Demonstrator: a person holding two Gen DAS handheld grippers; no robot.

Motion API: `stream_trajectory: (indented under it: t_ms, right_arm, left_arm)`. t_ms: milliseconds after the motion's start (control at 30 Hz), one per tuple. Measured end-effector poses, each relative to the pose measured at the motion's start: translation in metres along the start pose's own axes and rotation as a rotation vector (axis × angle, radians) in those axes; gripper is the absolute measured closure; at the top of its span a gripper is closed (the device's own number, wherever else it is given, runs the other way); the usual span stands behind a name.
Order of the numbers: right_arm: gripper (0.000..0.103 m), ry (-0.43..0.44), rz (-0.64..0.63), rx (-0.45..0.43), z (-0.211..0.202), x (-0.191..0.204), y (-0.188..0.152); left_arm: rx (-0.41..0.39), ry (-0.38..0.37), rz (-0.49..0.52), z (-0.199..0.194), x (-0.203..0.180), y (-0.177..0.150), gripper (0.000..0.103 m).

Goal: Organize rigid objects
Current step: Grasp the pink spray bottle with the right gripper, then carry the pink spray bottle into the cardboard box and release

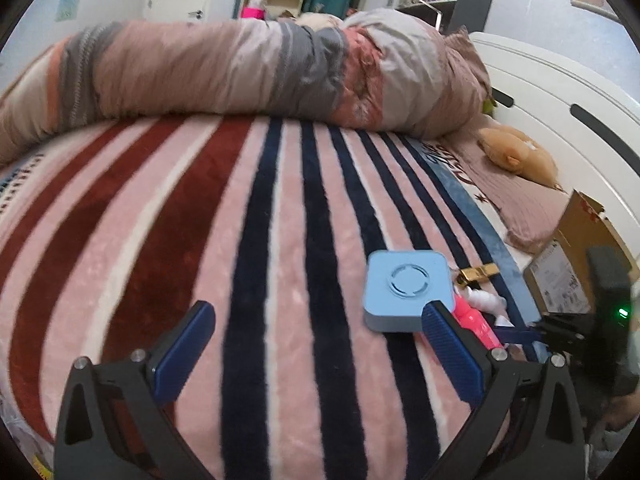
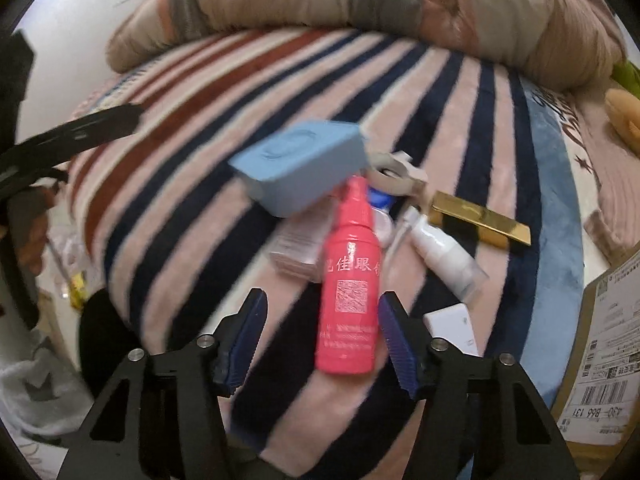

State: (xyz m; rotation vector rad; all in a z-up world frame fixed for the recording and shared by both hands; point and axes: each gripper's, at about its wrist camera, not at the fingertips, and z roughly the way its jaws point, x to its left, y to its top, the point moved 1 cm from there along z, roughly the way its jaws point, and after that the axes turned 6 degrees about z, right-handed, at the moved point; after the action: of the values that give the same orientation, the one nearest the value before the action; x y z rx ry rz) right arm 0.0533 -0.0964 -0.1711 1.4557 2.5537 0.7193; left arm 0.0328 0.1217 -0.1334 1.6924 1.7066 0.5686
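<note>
Two blue-padded fingers of the right gripper (image 2: 322, 330) are spreading wide at the bottom centre of the right wrist view, and a pink bottle (image 2: 350, 280) is lying between them on the striped blanket (image 2: 180, 216), its base nearest the camera and its cap pointing up the frame. The bottle is sitting close against the right finger, though motion blur is making it impossible to tell whether they are touching; the left finger is standing clearly apart from it. Just above the bottle's cap, a light blue box (image 2: 298, 166) is resting tilted at mid-frame. To the right of the bottle, a white spray bottle (image 2: 440, 250) is lying on its side, and a gold bar (image 2: 480, 222) is lying beyond it. A small white card (image 2: 454, 326) is sitting beside the right finger, and a cardboard box (image 2: 604, 344) is filling the lower right edge.

In the left wrist view, the left gripper (image 1: 316, 344) is also standing wide and holding nothing, above the blanket (image 1: 160, 240). The blue box (image 1: 404, 290) is sitting right of centre, its near corner hidden behind the right fingertip. A rumpled duvet (image 1: 240, 72) is lying across the upper frame.
</note>
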Motion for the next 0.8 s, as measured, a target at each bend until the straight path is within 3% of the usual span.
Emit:
stream_trajectory:
  t_ms: [33, 100, 367, 533, 633, 700, 800]
  right_arm:
    - [0.067, -0.004, 0.017, 0.012, 0.003, -0.004, 0.001]
    - [0.076, -0.006, 0.047, 0.031, 0.01, -0.01, 0.003]
    - [0.076, -0.018, 0.031, -0.027, -0.008, -0.01, -0.001]
    - [0.076, 0.04, 0.009, -0.149, -0.054, -0.005, -0.004]
    - [0.076, 0.12, -0.016, -0.241, -0.09, 0.0, -0.003]
    - [0.076, 0.166, -0.041, -0.312, -0.117, -0.001, -0.004]
    - [0.077, 0.191, -0.055, -0.402, -0.151, -0.006, -0.008]
  left_arm:
    - [0.003, -0.015, -0.001, 0.002, -0.002, 0.0, 0.001]
    - [0.003, -0.05, -0.003, 0.005, -0.006, 0.001, 0.001]
    - [0.007, -0.214, 0.03, 0.005, -0.038, 0.008, 0.005]
    - [-0.022, -0.399, 0.063, -0.01, -0.076, 0.024, 0.006]
    - [-0.069, -0.513, 0.111, -0.031, -0.107, 0.041, 0.02]
    - [-0.092, -0.542, 0.153, -0.044, -0.129, 0.055, 0.026]
    - [-0.119, -0.562, 0.207, -0.06, -0.162, 0.077, 0.046]
